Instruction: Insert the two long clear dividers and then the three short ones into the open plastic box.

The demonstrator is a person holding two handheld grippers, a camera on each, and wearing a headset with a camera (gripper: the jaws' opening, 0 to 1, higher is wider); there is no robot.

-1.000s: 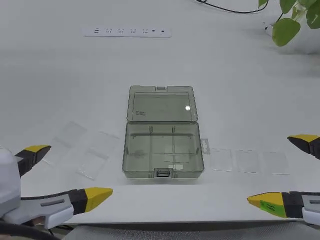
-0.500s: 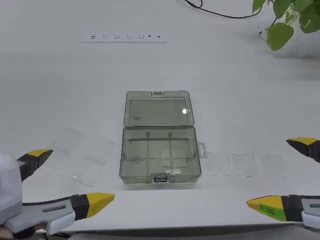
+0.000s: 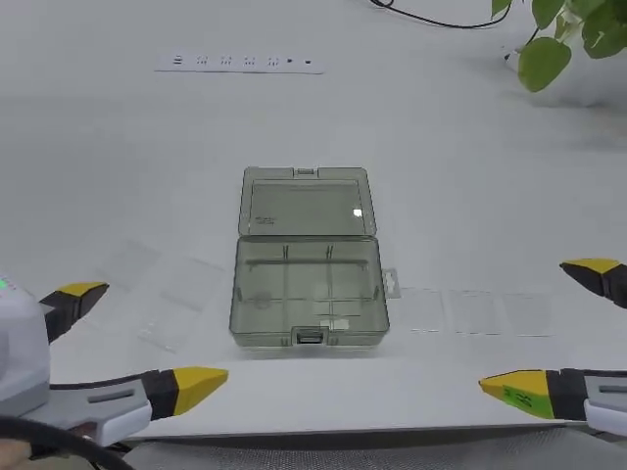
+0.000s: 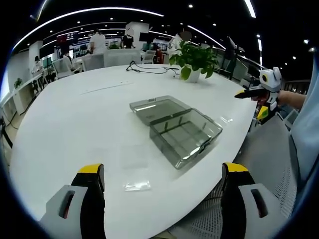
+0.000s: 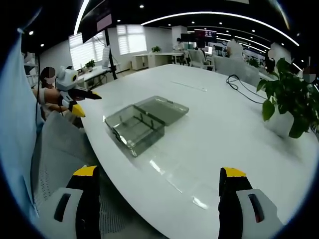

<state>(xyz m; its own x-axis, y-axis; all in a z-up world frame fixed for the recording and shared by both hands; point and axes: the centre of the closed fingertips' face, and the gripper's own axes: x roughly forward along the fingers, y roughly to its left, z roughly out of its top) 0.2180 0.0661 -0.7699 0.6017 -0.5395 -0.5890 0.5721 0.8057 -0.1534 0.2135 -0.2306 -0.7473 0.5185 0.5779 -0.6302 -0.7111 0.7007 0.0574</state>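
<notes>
The smoky clear plastic box (image 3: 247,304) lies open at the table's middle, its lid (image 3: 306,201) folded back flat. Long clear dividers (image 3: 184,304) lie flat on the table to its left. Three short dividers (image 3: 475,313) lie in a row to its right. My left gripper (image 3: 145,336) hovers open at the near left edge, well short of the long dividers (image 4: 135,157). My right gripper (image 3: 541,326) hovers open at the near right edge, short of the short dividers (image 5: 179,184). Neither holds anything. The box (image 4: 184,132) (image 5: 134,127) sits between them.
A white power strip (image 3: 240,62) lies at the far side of the table. A potted plant (image 3: 558,39) and a black cable (image 3: 431,18) are at the far right. The table's front edge runs just under both grippers.
The head camera has shifted a little, so the picture moves. Box and dividers lie where they were, and both grippers stay open near the front edge.
</notes>
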